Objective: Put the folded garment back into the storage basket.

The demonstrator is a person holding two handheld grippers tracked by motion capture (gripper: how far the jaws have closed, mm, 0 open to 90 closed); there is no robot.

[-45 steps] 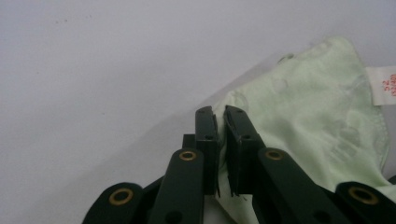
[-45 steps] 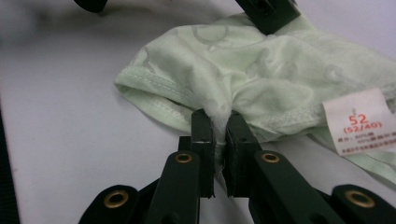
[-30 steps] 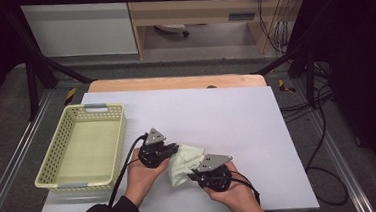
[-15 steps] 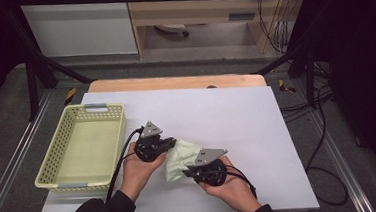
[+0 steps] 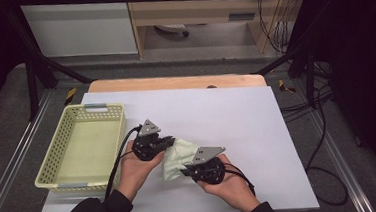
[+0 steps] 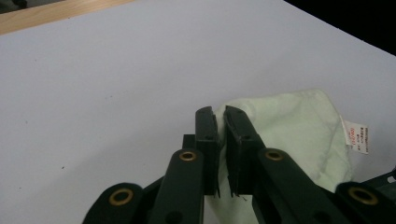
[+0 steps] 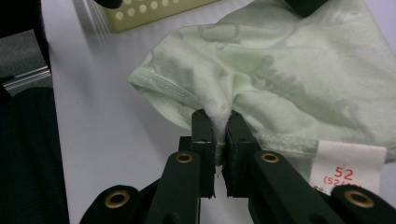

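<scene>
**Black handheld grippers, brass pivots, dark sleeves**

Each hand-held unit is built in black. The left gripper (image 5: 170, 141) and the right gripper (image 5: 184, 172) are each topped by a grey three-cornered plate, and a black cable is trailed from each toward the bottom of the frame. Brass-ringed pivots are seen on the flat jaw arms at the bottom of both gripper views. Dark sleeves are worn.

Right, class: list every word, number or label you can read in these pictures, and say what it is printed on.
"52": red print on the white tag sewn to the pale green garment.
"(52": second red line on that tag, cut off; the rest is unreadable.
Same tag, left gripper view: too small to read.
</scene>
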